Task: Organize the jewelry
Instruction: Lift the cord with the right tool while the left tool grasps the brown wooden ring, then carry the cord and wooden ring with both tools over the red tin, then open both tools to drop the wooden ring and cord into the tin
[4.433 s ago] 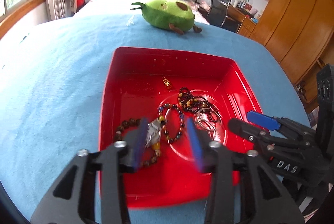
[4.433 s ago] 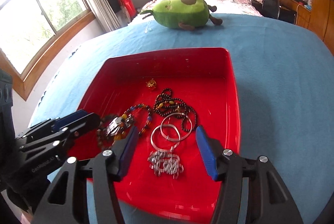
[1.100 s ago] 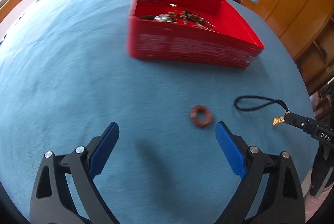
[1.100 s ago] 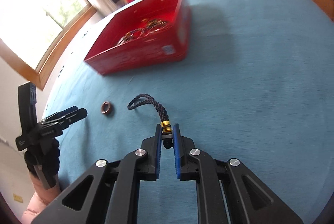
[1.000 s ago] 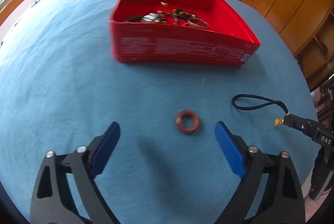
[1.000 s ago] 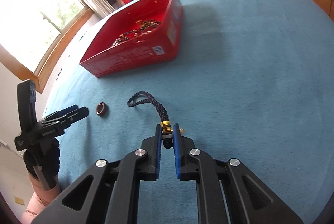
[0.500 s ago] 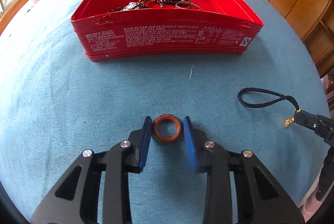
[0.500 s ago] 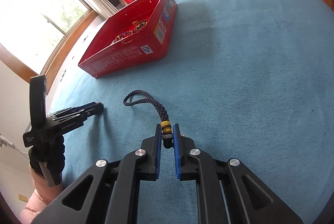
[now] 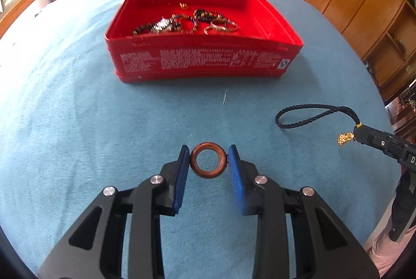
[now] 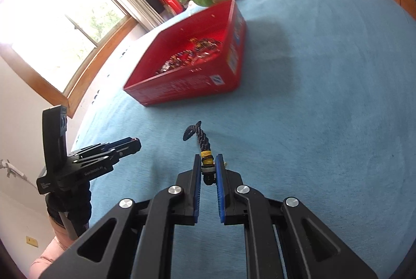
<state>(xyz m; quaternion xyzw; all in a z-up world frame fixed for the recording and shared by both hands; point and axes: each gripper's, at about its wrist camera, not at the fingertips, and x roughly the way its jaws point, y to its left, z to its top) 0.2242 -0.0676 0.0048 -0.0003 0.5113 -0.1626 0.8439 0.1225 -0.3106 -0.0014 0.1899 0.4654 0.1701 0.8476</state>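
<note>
The left gripper [image 9: 208, 162] was clamped on a brown ring [image 9: 208, 160], its jaws having just closed in on it, one blue pad against each side of the band. The right gripper [image 10: 208, 168] was pinched tight on the bound end of a dark braided cord [image 10: 198, 134], whose loop trailed forward onto the blue bedspread [image 10: 325, 102]; a small gold charm [image 9: 345, 138] hung at that gripper's tip. Whether the ring had fully cleared the cloth was hard to judge from this angle. Ahead of both grippers sat the red tray [image 9: 205, 61], already holding bracelets and bangles. This looked like the pick-up step. Next, each piece would need carrying forward over the tray's near wall and releasing inside.
</note>
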